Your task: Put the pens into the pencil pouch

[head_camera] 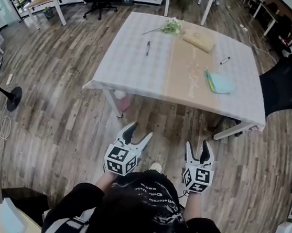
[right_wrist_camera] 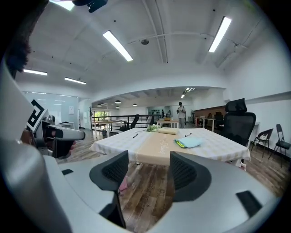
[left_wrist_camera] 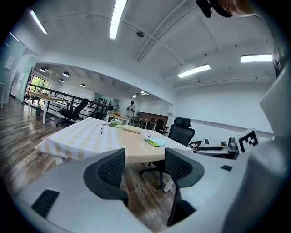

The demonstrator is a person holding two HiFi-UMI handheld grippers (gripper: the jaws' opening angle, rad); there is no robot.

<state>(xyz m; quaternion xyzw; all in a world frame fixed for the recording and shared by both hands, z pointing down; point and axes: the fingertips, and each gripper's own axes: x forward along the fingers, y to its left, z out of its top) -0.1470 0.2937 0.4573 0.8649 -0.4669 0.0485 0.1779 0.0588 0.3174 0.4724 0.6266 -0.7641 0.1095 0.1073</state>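
Ahead of me stands a table [head_camera: 120,68] under a checked cloth. On it lie a black pen [head_camera: 148,47], a second pen [head_camera: 225,60], a tan pouch [head_camera: 199,39] and a light blue flat item [head_camera: 220,83] with a green edge. Both grippers hang over the wooden floor, short of the table's near edge. My left gripper [head_camera: 137,134] is open and empty, and so is my right gripper [head_camera: 199,146]. The left gripper view shows the open jaws [left_wrist_camera: 143,170] with the table [left_wrist_camera: 82,136] beyond. In the right gripper view, the blue item [right_wrist_camera: 188,143] lies beyond the open jaws [right_wrist_camera: 145,173].
A bunch of flowers [head_camera: 172,26] lies at the table's far side. A black office chair [head_camera: 285,83] stands right of the table and a pink object [head_camera: 122,101] under its near left corner. A floor stand [head_camera: 11,97] is at the left; other desks stand behind.
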